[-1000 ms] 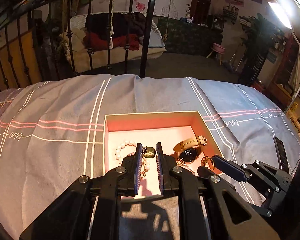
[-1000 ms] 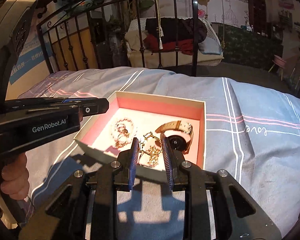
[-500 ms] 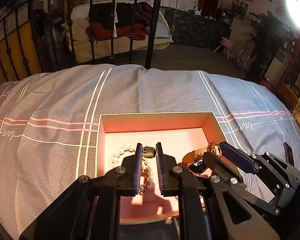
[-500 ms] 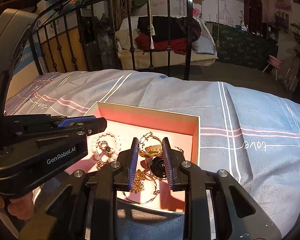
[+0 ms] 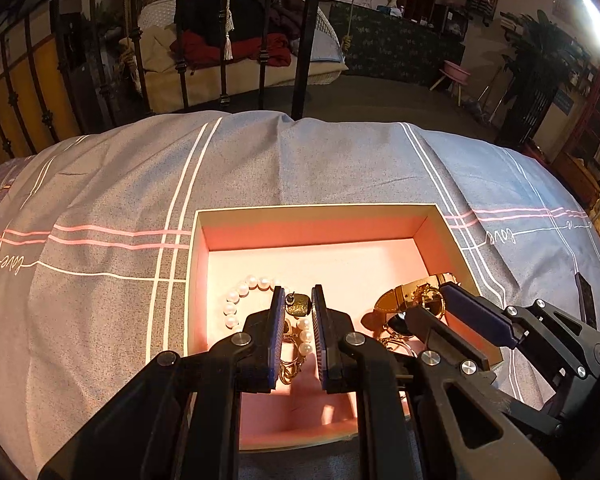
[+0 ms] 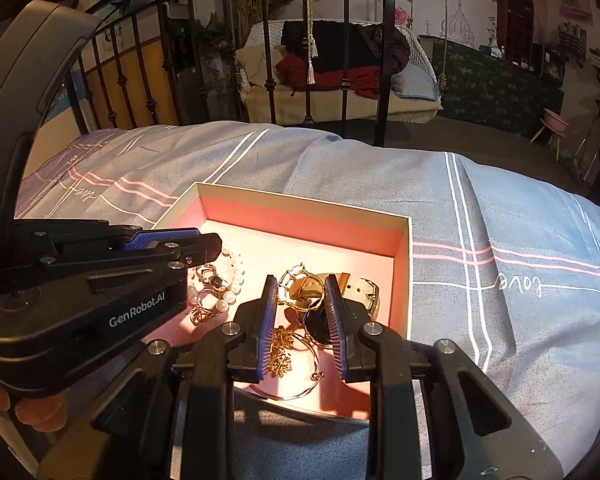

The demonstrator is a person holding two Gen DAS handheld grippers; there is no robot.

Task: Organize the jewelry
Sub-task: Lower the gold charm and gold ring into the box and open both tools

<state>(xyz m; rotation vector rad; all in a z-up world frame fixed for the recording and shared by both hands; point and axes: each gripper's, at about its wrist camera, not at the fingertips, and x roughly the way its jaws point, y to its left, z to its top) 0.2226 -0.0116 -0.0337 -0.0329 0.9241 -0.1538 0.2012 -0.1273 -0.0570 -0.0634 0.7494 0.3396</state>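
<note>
An open box with a pink lining [image 5: 312, 222] [image 6: 300, 204] lies on the bed. My left gripper [image 5: 296, 300] is shut on a dark olive-gold pendant [image 5: 299, 305] and holds it over a pearl bracelet [image 5: 240, 292] [image 6: 230, 276] in the box's left half. My right gripper [image 6: 300, 286] is shut on a gold hoop piece [image 6: 298, 282] over a tan-strap watch [image 6: 356, 288] [image 5: 412, 294] in the right half. Gold chains [image 6: 282, 350] and a thin bangle [image 6: 296, 388] lie under the right gripper.
The box rests on a grey-blue bedspread with white and pink stripes [image 5: 112, 208] [image 6: 500, 220]. A black iron bed rail [image 5: 306, 36] [image 6: 386, 52] stands at the far edge. A dark flat object [image 5: 584, 298] lies on the spread at the right.
Both grippers have moved forward and down over the box, each still holding its piece. The box's contents now lie closer beneath the fingers.
</note>
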